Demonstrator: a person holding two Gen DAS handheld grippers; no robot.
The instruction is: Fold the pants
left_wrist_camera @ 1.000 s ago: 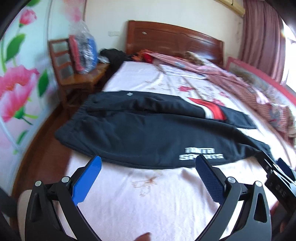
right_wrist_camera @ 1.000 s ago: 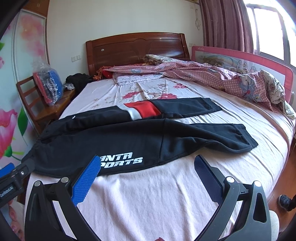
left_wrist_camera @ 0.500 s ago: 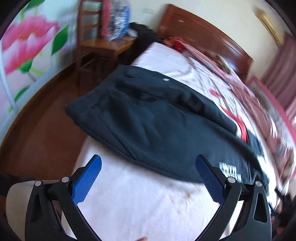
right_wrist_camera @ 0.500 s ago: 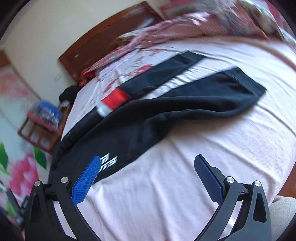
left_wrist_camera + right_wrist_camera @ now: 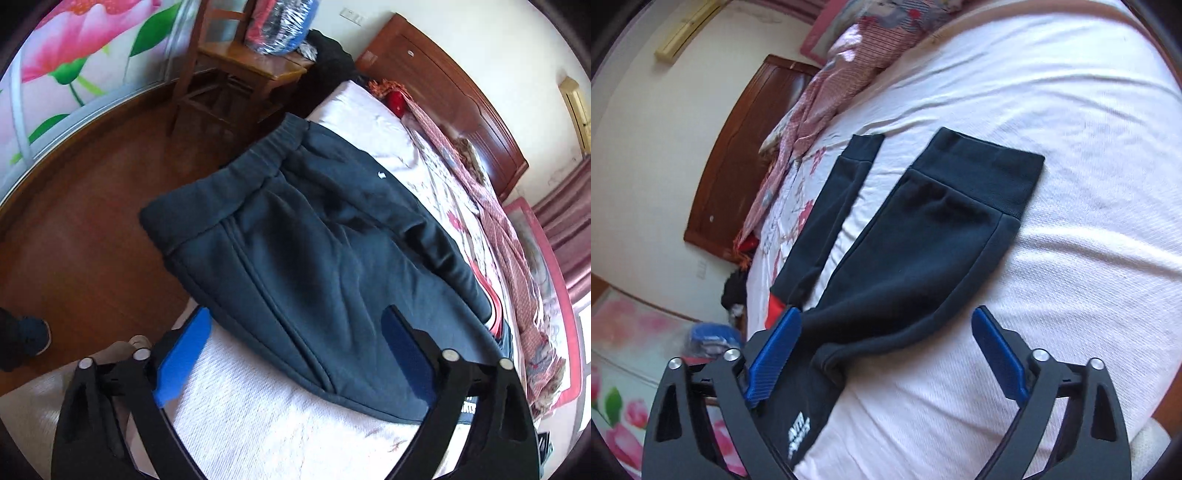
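Dark sweatpants (image 5: 332,258) lie spread flat along the near side of the bed (image 5: 258,424), legs apart, no fold made yet. We judge the task at its very start: the whole job is left, first laying one leg over the other.

Waistband (image 5: 236,184) overhangs the bed's left edge, above the wooden floor (image 5: 92,240). The two cuffs, near cuff (image 5: 990,173) and far cuff (image 5: 864,147), rest on bare sheet toward the bed's other end.

Left gripper (image 5: 295,354): jaws spread wide, empty, hovering over the hip and side seam by the bed's near edge. Right gripper (image 5: 886,354): jaws likewise released, holding nothing, over the near leg around the knee.

Room: plenty of bare sheet right of the cuffs and in front of the pants. A crumpled pink quilt (image 5: 827,74) along the bed's far side limits the space there. A wooden chair (image 5: 243,70) stands off the bed's head corner, well apart from the pants. We expect the overhanging waistband could slide floorward if tugged.
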